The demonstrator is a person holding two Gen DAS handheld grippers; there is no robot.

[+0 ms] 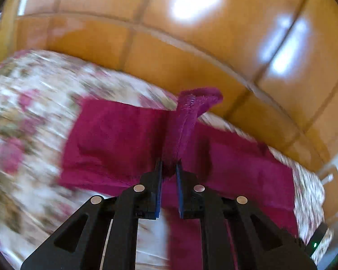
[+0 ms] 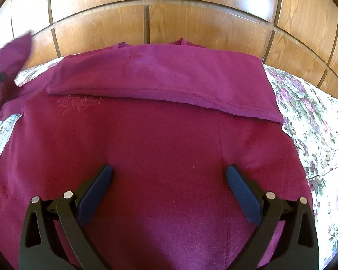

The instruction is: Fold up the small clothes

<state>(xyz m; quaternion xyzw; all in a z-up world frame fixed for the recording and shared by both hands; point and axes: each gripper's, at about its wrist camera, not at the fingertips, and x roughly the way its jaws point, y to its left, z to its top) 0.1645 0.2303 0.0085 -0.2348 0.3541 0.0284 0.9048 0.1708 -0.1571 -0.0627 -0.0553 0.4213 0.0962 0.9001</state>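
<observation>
Pinching a bunched strip of the magenta garment [image 1: 115, 135], the left tool [image 1: 169, 168] has its blue pads nearly together, with the fabric rising between them in a raised, twisted column whose end flops over toward the wooden headboard [image 1: 191, 51]; this looks like a sleeve or side edge, though the blur of that view makes it hard to be sure. The right tool [image 2: 169, 176] hangs over the near part of the same garment with its jaws spread wide, holding nothing, its pads apart from each other above smooth cloth. Beyond it, the garment lies spread on the floral bedspread [image 2: 315, 123], and a broad band along its far edge is already folded back toward the viewer, its hemmed edge running straight across. At the far left of the right wrist view, the lifted piece held by the left tool stands up off the bed. Judging from this, one fold is done and a side fold is in hand; the opposite side and the final halving seem yet to come. The headboard panels close the scene behind.
</observation>
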